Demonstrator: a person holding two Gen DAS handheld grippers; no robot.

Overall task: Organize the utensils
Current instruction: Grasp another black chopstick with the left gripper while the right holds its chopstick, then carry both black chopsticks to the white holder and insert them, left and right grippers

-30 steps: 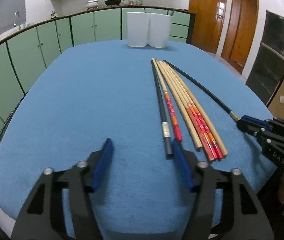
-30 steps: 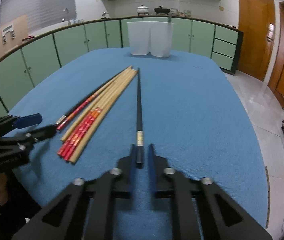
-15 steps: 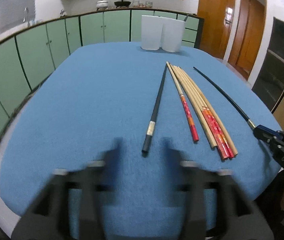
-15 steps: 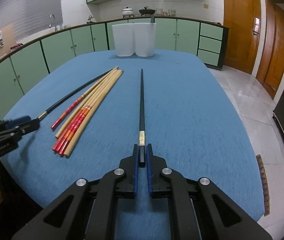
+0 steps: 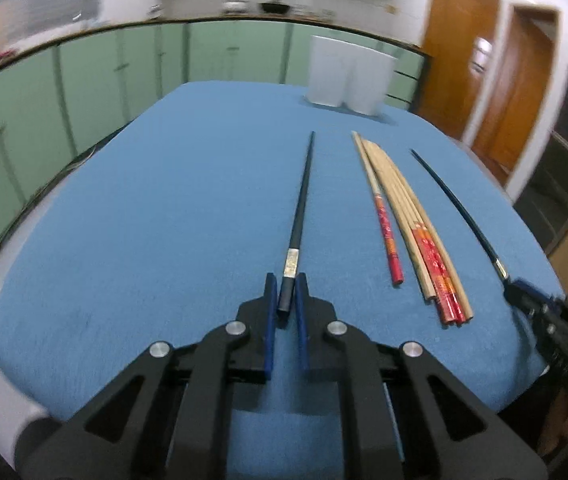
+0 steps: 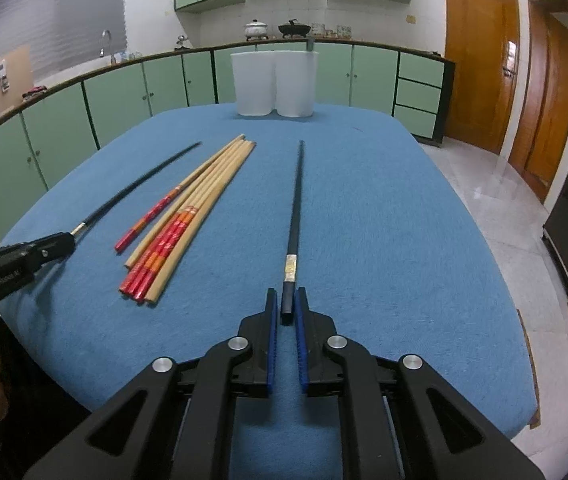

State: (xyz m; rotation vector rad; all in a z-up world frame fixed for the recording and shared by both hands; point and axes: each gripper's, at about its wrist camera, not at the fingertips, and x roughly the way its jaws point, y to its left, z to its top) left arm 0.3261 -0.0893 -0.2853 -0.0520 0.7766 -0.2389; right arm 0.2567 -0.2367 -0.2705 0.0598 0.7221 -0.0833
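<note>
My left gripper [image 5: 286, 279] is closing its jaws, and both pads touch the thick end of a black chopstick [image 5: 301, 208] that stretches away over the blue table [image 5: 164, 220]. To its right lies a bundle of bamboo chopsticks with red ends [image 5: 411, 216]. My right gripper [image 6: 287, 293] is shut on the thick end of a second black chopstick [image 6: 295, 200]. From the right wrist view, the left gripper [image 6: 66, 238] holds its chopstick [image 6: 136, 188] left of the bundle [image 6: 196, 208]. From the left wrist view, the right gripper [image 5: 517, 286] sits at the table's right edge.
A white two-part holder [image 6: 274, 84] stands at the far end of the table, with something dark sticking out of its right half. Green cabinets curve around behind. Wooden doors and a tiled floor [image 6: 483, 200] lie to the right.
The left gripper was open beside the bundle and has shut on the black chopstick, which has swung left, away from the bamboo ones. The right gripper kept its hold.
</note>
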